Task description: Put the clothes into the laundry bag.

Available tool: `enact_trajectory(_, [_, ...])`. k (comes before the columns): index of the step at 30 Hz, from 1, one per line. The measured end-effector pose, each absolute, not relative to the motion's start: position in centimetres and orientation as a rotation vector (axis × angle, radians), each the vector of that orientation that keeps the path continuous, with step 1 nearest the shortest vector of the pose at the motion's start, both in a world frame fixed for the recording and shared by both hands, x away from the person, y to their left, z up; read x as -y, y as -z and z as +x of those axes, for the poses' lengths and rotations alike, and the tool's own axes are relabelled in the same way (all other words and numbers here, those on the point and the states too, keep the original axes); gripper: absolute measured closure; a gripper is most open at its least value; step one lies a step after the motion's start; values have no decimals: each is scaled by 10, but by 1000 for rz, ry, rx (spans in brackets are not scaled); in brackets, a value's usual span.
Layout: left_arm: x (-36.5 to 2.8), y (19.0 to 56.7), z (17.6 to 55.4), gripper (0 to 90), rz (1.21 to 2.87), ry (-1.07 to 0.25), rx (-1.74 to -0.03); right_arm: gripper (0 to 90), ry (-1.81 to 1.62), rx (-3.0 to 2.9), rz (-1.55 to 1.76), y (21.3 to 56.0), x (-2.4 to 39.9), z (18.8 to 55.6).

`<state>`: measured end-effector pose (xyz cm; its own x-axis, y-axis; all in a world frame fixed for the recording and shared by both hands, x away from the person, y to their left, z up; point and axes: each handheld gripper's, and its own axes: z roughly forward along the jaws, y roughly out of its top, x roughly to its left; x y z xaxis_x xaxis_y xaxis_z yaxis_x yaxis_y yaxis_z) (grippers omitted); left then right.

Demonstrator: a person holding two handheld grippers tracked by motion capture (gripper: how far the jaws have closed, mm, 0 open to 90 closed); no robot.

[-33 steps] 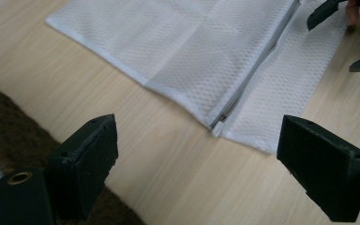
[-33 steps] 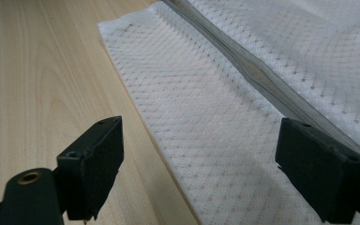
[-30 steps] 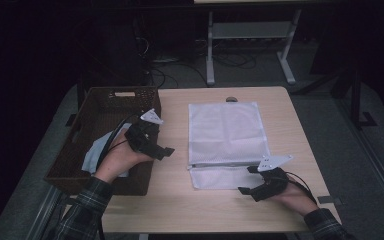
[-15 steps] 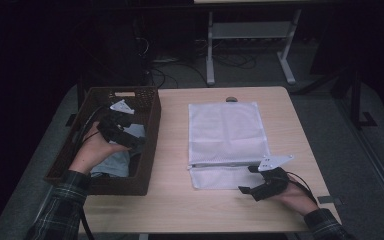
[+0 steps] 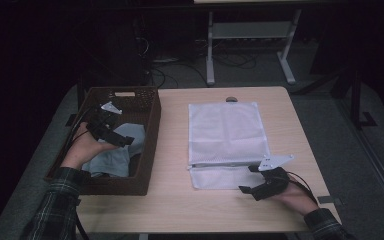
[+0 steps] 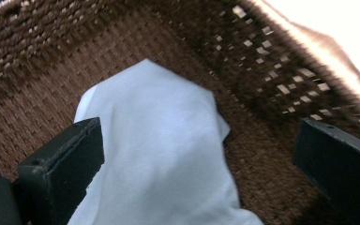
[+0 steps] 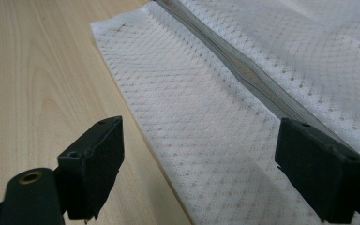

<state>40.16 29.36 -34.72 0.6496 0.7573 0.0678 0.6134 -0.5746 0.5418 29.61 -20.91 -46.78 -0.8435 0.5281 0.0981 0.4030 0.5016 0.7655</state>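
A light blue cloth (image 5: 117, 152) lies crumpled in the brown wicker basket (image 5: 150, 130) at the table's left. My left gripper (image 5: 122, 139) is down inside the basket just above the cloth (image 6: 154, 140). Its jaws have just been opening and now stand open (image 6: 201, 154), with the cloth under the gap and not pinched. A white mesh bag (image 5: 227, 132) lies flat mid-table, its zipper (image 7: 243, 70) running across it. My right gripper (image 5: 246, 179) rests open at the bag's near right corner, its jaws (image 7: 201, 164) spanning the mesh flap (image 7: 192, 117) without pressing it.
The wooden table (image 5: 180, 200) shows bare between basket and bag and along its front edge. The basket's woven wall (image 6: 272, 70) rises close on the right of my left gripper. A white desk frame (image 5: 250, 30) and cables stand on the dark floor beyond the table.
My left hand has moved left from the basket's right rim into the basket and a little lower, and its jaws stand wider. The right hand and the bag have stayed put.
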Motion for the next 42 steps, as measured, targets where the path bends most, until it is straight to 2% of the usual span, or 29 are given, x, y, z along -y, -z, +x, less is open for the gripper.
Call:
enact_trajectory(15, [-317, 396, 425, 23, 2442, -325, -1183, 153, -1249, -2594, 808, 469, 209, 296])
enact_trajectory(23, [-319, 421, 431, 23, 2536, -281, -1216, 153, -1242, -2598, 806, 469, 209, 296])
enact_trajectory(39, [-320, 435, 435, 24, 2567, -234, -1237, 154, -1237, -2604, 803, 470, 209, 296])
enact_trajectory(42, [-320, 435, 434, 79, 2593, -258, -1229, 155, -1237, -2602, 805, 470, 209, 296])
